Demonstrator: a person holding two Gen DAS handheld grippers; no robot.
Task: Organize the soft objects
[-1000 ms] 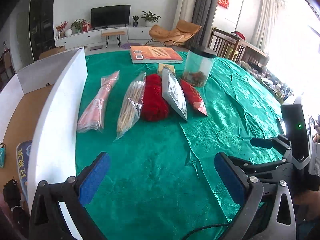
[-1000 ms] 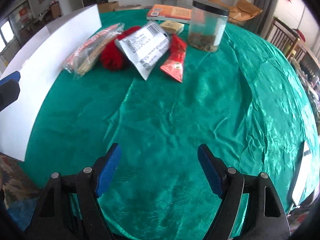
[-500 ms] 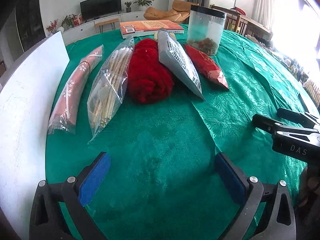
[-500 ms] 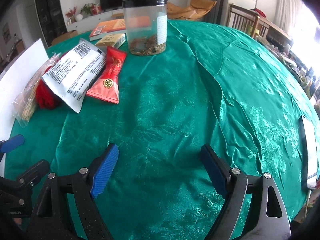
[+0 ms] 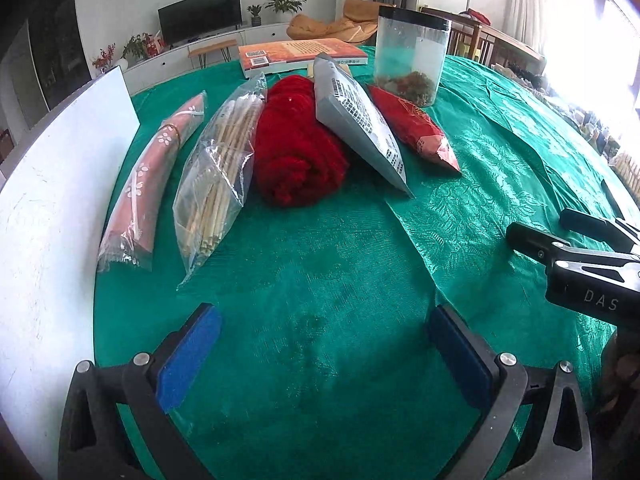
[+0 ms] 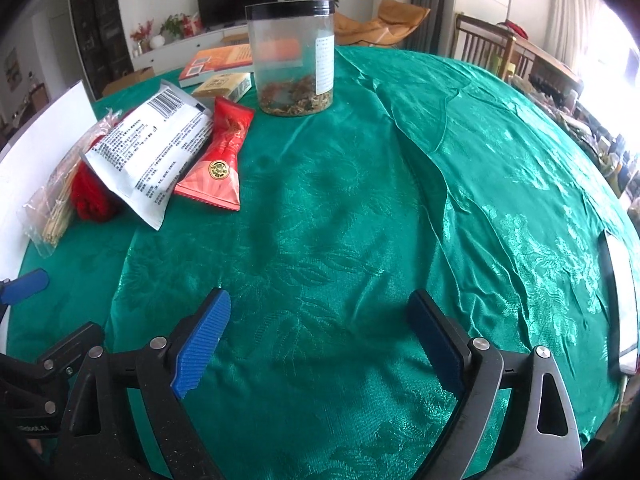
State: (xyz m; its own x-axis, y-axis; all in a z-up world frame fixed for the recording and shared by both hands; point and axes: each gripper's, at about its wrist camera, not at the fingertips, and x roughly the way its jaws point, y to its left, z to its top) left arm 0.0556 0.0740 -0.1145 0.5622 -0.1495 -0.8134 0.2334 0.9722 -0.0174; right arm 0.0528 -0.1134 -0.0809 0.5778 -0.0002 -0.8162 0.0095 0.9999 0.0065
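Note:
On the green tablecloth (image 5: pixel 320 280) lies a row of items: a pink wrapped roll (image 5: pixel 156 168), a clear bag of sticks (image 5: pixel 220 168), a red woolly bundle (image 5: pixel 296 148), a grey pouch (image 5: pixel 360 124) leaning on it, and a red packet (image 5: pixel 416 128). In the right wrist view the pouch (image 6: pixel 152 148) and red packet (image 6: pixel 220 160) lie at the left. My left gripper (image 5: pixel 324 352) is open and empty, short of the row. My right gripper (image 6: pixel 320 336) is open and empty over bare cloth.
A clear jar with a black lid (image 6: pixel 294 56) stands behind the row, with an orange book (image 5: pixel 300 52) and a small box (image 6: pixel 224 84) beyond it. A white board (image 5: pixel 48 200) stands along the left. A flat white-edged object (image 6: pixel 620 300) lies at the right table edge.
Both grippers have moved forward and lower toward the table; the row of items looks closer. The right gripper has swung right, facing the jar. Both jaws stayed open.

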